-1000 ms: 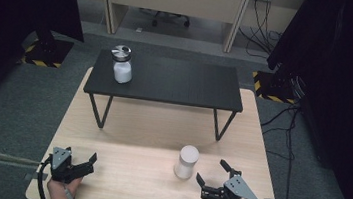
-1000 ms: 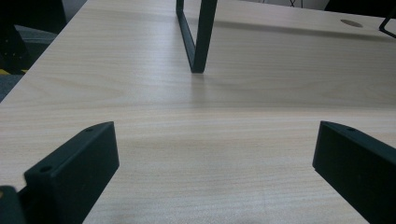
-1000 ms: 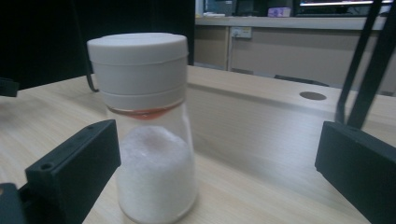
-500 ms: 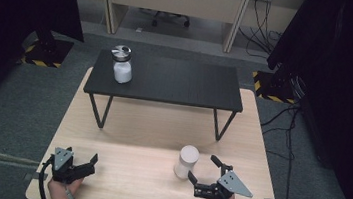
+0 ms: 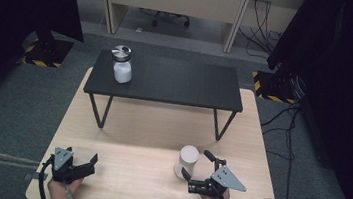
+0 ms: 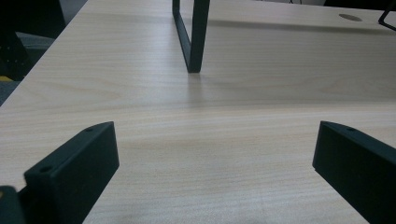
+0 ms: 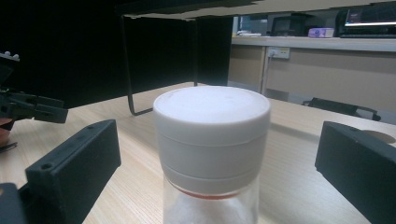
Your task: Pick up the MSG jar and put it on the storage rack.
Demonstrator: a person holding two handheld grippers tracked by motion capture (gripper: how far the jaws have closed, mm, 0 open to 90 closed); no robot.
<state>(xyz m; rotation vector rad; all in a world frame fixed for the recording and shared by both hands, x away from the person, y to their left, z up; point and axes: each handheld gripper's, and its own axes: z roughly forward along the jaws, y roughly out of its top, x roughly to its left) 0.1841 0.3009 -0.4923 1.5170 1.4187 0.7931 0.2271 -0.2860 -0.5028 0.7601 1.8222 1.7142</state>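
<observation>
in the high view, the right gripper (image 5: 196, 165) is held spread just beside the white-capped jar (image 5: 187, 160) at the near right of the wooden table (image 5: 151, 127), likely for grasping. in the left gripper view, spread jaws are rested over bare grained wood. in the right gripper view, the smooth round cap (image 7: 212, 133) is framed between matte black jaws, untouched.

White cap on clear jar (image 7: 212, 154), thin red band under cap. Black gripper jaws, grey plate on right gripper (image 5: 198, 171). Light wood-grain table (image 5: 131, 124), small black table (image 5: 176, 82).
</observation>
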